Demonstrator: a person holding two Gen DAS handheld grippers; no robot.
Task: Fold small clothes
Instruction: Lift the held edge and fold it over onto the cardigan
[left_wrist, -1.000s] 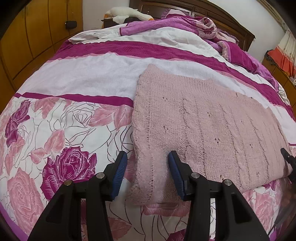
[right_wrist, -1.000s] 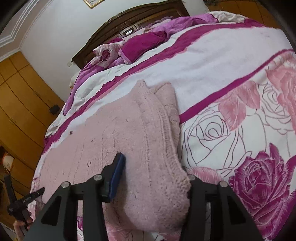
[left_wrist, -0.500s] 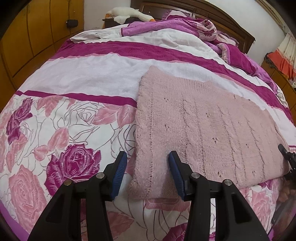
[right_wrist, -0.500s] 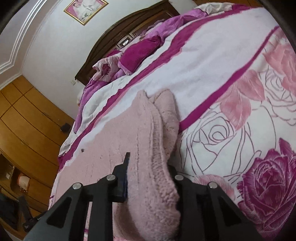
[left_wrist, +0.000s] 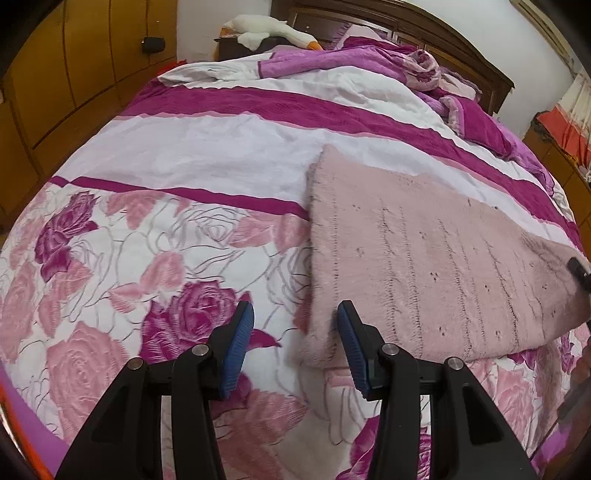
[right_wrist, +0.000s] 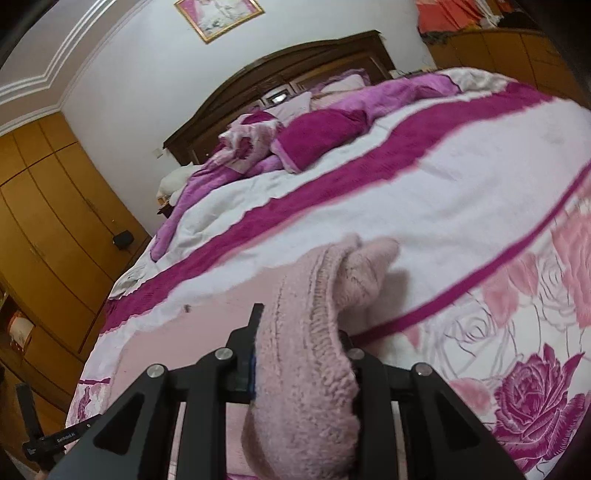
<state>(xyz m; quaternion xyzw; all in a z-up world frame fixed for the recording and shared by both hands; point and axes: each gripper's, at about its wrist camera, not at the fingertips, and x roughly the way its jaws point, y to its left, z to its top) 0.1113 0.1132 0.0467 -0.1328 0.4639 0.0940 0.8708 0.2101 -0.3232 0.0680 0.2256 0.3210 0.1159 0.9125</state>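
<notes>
Pinching pink sweater (right_wrist: 303, 387) edge | right hand-held gripper (right_wrist: 299, 343) | lying crosswise

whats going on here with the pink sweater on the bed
A person with two handheld grippers is folding a pink sweater on a floral bedspread. The right gripper is shut on the sweater's bunched edge, lifting it. The left gripper is open beside the near corner, holding nothing. The rest of the sweater lies flat.
</notes>
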